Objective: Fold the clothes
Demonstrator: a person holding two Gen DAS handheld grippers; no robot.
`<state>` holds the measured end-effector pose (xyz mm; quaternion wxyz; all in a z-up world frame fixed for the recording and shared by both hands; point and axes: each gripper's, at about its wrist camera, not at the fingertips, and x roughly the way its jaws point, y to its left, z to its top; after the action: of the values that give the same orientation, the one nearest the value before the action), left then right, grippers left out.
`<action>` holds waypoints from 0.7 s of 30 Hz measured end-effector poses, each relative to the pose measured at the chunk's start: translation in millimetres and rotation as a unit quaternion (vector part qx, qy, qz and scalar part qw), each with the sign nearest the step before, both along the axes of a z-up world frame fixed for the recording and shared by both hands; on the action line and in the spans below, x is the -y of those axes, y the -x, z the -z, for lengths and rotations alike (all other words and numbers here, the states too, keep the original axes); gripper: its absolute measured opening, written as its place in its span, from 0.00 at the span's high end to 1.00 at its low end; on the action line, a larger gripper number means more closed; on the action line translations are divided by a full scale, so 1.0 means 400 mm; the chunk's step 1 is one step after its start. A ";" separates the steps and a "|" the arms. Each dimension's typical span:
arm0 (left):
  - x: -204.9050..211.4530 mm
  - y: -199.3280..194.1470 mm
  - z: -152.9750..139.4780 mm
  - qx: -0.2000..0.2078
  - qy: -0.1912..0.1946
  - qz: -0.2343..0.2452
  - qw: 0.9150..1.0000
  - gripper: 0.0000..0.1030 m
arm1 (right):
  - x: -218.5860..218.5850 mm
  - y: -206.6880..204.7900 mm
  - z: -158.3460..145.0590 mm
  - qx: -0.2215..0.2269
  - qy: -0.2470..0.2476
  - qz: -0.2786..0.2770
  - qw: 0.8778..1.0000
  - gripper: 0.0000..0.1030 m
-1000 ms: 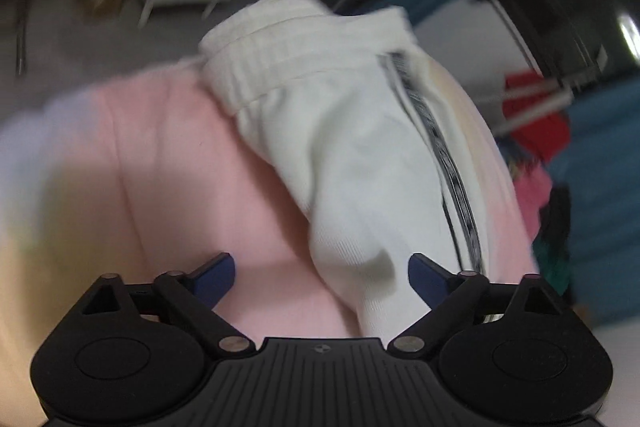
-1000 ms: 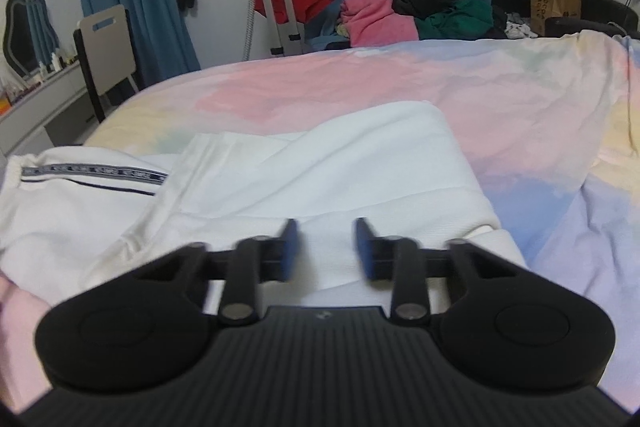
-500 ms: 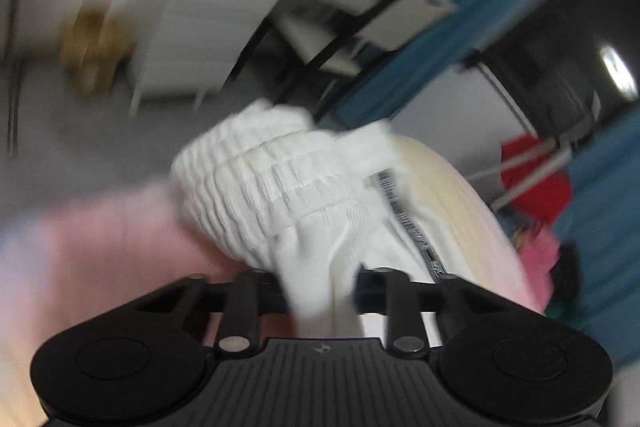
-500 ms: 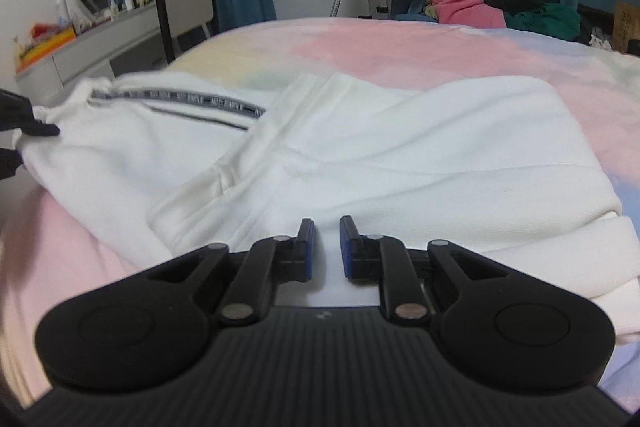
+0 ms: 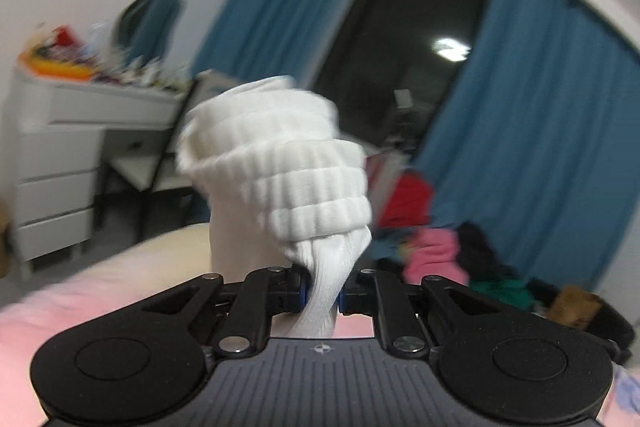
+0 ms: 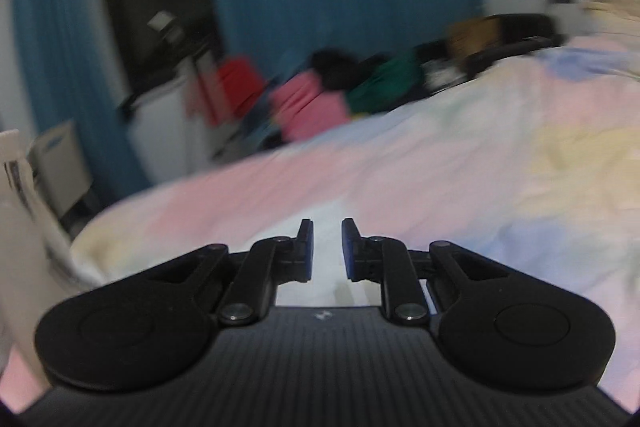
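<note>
The left tool point(image 5: 322, 289) pinches the white garment point(image 5: 280, 171) just below its ribbed waistband, which bunches upright above the bed point(image 5: 100, 291). The right tool point(image 6: 327, 247) has its jaws narrowly parted, with white fabric between them; whether it grips is unclear. Bare pastel bedsheet point(image 6: 500, 155) stretches ahead and rightward.

- The garment point(image 5: 280, 171) rises from between the closed fingers of the left gripper point(image 5: 322, 291), above the bed point(image 5: 100, 291).
- The desk point(image 5: 60, 131) stands left of the garment, a chair point(image 5: 160, 163) before it.
- The clothes pile point(image 5: 448, 255) lies beyond the bed, the curtains point(image 5: 540, 147) behind it.
- The right gripper point(image 6: 327, 251) sits over the bed point(image 6: 480, 167), fingers slightly apart with cloth between them; whether they grip it is unclear.
- Part of the garment point(image 6: 16, 227) hangs at its left.
</note>
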<state>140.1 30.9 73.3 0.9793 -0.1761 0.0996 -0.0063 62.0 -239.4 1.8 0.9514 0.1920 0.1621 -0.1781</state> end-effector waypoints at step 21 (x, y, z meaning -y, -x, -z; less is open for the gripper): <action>0.538 0.026 0.378 -0.097 -0.296 0.221 0.924 0.26 | 0.236 0.013 0.112 0.043 -0.291 -0.030 0.955 0.81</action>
<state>129.7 -184.1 -77.8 0.9463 0.1480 0.2276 -0.1757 56.9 -334.0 -43.1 0.8652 0.4631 0.1717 -0.0863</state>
